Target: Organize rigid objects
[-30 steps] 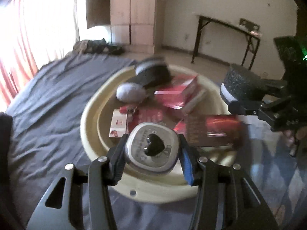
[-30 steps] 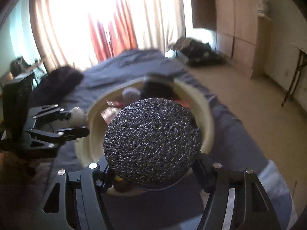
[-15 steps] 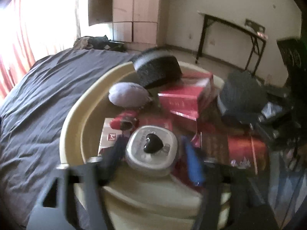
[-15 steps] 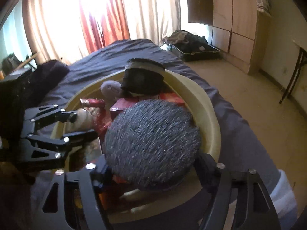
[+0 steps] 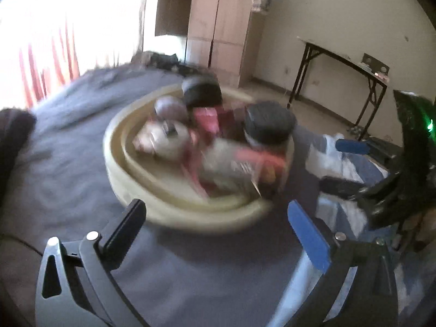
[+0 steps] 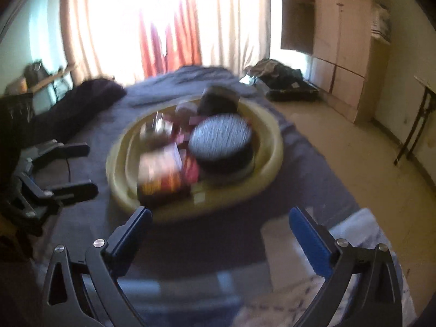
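Both my left hand-held gripper [image 5: 215,218] and right hand-held gripper [image 6: 219,224] gape wide and empty just short of the basin [image 6: 272,147] ahead on the bed [image 5: 68,169], its tin [image 6: 220,139] and boxes [image 6: 160,169] already in, so I judge the next move is finding another loose item.

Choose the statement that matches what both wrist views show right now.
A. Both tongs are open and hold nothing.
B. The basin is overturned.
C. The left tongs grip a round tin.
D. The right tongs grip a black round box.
A: the left tongs and right tongs stand open with nothing between them; the objects lie in the yellow basin.
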Tool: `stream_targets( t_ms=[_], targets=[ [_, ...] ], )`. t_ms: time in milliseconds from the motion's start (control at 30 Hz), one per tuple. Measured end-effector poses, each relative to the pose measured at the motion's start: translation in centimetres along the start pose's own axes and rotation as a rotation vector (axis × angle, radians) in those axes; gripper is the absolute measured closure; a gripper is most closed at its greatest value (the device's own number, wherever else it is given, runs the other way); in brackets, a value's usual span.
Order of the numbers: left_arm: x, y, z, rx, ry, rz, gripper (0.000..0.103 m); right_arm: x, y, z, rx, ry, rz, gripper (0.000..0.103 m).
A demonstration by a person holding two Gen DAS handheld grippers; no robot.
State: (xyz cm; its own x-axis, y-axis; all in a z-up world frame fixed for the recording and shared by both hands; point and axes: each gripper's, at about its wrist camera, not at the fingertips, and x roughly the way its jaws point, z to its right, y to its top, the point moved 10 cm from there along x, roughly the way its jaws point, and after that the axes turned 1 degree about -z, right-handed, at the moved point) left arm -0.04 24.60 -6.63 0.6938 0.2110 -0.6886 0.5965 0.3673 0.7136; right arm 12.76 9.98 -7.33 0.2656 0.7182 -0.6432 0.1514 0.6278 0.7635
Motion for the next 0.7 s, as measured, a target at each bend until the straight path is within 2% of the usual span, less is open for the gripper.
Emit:
stream_targets(
  t_ms=[33, 133, 167, 233, 267, 333, 467, 700],
  targets=[
    [0.2, -0.5, 0.3, -0.014, -0.005, -0.009, 0.000, 0.5, -0.8, 0.0, -0.012, -0.007, -0.023, 0.000],
    [1.3, -1.9, 1.0, -0.009, 0.072, -0.025, 0.000, 2.7, -2.4, 0.3, -0.008, -0.013, -0.070, 0.000],
    [1.9, -2.7, 1.2, -0.003, 0.084, -0.047, 0.000, 3.5, -2.8, 0.5, -0.006, -0.022, -0.085, 0.000],
    [3.5, -4.2, 1.8, -0.007, 0.061, -0.100, 0.000, 5.8, -4.4, 1.1, 0.019, -0.023, -0.159, 0.000],
    [4.6, -4.9, 1.9, -0.016, 0.055, -0.125, 0.000, 5.7, -4.2, 1.1, 0.017, -0.026, -0.153, 0.000],
    [6.7, -5.8, 1.4, -0.024, 0.094, -0.205, 0.000, 5.8, -4.2, 1.0, 0.007, -0.040, -0.159, 0.000],
    [7.2, -5.0, 1.6, -0.007, 0.120, -0.192, 0.000, 5.8, -4.3, 0.5, -0.018, -0.071, -0.164, 0.000],
    [8.1, -4.1, 1.1, -0.032, 0.121, -0.189, 0.000, 6.4, -4.2, 0.3, -0.026, -0.079, -0.174, 0.000]
  ],
)
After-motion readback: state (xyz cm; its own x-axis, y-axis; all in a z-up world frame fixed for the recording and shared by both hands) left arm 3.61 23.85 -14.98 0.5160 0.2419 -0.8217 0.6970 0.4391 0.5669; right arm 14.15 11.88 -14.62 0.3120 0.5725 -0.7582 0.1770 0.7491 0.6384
